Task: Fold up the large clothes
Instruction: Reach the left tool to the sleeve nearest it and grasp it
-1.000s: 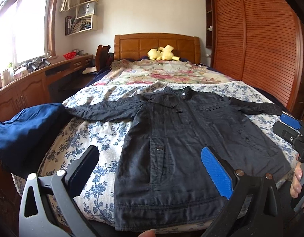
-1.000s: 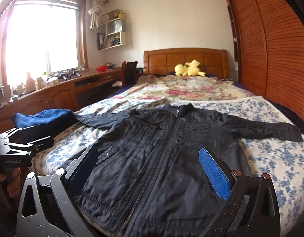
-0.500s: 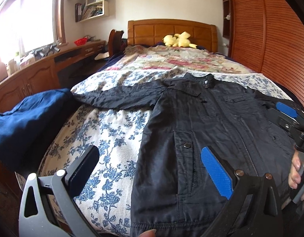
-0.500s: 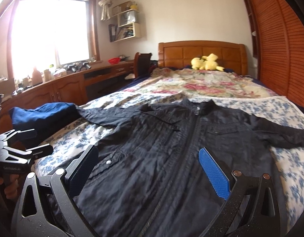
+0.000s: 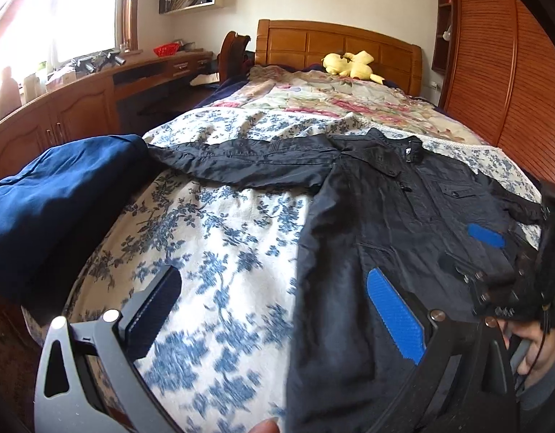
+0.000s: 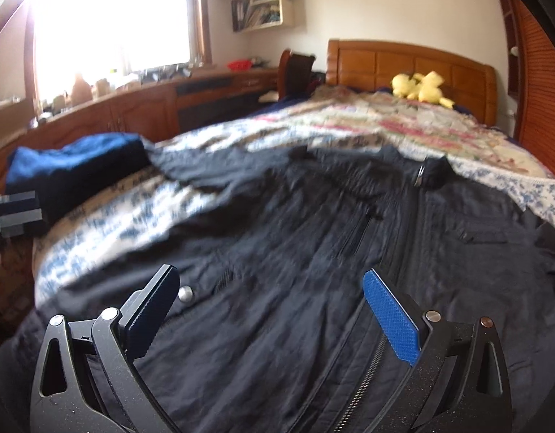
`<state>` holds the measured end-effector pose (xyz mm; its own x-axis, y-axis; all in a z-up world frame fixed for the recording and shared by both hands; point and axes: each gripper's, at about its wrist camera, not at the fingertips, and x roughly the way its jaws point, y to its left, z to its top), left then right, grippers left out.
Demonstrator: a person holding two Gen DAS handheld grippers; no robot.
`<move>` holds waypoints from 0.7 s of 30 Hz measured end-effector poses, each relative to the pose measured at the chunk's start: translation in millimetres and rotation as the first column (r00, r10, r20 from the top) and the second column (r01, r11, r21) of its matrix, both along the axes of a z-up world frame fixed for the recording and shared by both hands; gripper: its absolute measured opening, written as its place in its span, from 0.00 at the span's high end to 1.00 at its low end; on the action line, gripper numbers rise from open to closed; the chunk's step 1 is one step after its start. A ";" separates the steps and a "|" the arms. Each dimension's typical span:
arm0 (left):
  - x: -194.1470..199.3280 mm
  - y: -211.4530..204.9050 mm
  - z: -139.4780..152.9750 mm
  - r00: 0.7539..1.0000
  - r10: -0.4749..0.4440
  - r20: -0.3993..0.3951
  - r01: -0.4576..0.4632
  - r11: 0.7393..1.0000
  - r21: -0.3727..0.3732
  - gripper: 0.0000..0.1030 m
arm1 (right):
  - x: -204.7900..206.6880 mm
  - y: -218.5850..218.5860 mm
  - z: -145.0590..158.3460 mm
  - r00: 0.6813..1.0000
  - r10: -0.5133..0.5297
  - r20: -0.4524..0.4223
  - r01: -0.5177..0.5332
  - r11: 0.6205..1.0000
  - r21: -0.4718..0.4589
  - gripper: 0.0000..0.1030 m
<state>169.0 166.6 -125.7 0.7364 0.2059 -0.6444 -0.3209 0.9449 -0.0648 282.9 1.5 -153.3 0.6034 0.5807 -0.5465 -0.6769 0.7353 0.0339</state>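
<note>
A large black jacket (image 5: pixel 378 209) lies front up and spread out on the bed, collar toward the headboard, one sleeve stretched left. My left gripper (image 5: pixel 273 310) hovers open over the floral bedspread at the jacket's left side seam, holding nothing. In the right wrist view the same jacket (image 6: pixel 313 252) fills the frame, zipper running up the middle. My right gripper (image 6: pixel 273 306) is open low above the jacket's lower front, nothing between its fingers. The right gripper also shows at the right edge of the left wrist view (image 5: pixel 494 249), held by a hand.
A blue garment (image 5: pixel 53 195) lies bunched at the bed's left edge against the sleeve end. A wooden desk and cabinets (image 5: pixel 78 108) run along the left, a wooden wardrobe (image 5: pixel 512 72) along the right. A yellow plush toy (image 5: pixel 349 65) sits by the headboard (image 5: pixel 335 43).
Both grippers have moved forward and lower toward the jacket. The left one has shifted left to the jacket's side seam; the right one now hangs close above the lower front. Both stay open.
</note>
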 end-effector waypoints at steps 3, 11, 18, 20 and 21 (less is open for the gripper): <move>18.7 17.2 -1.3 1.000 -0.018 -0.013 0.018 1.000 0.005 0.00 | -0.3 -3.3 -0.7 1.000 -0.002 -0.003 0.002 1.000 0.012 0.00; 77.5 79.2 -3.0 1.000 -0.023 -0.005 0.023 1.000 -0.020 0.08 | 3.7 1.3 -6.6 1.000 0.000 -0.012 0.000 1.000 -0.009 0.00; 132.0 115.6 -20.7 0.999 -0.029 -0.018 0.027 0.997 -0.071 0.32 | 6.5 -1.8 -7.2 1.000 -0.004 -0.025 0.004 1.000 0.011 0.00; 148.4 129.5 -30.5 1.000 -0.008 -0.030 0.004 0.995 -0.100 0.36 | 7.1 -1.5 -7.9 1.000 -0.003 -0.027 0.003 1.000 0.011 0.00; 155.0 135.9 -35.0 0.999 0.008 -0.039 -0.013 0.994 -0.113 0.36 | 7.0 -1.2 -8.1 1.000 -0.003 -0.027 0.003 1.000 0.011 0.00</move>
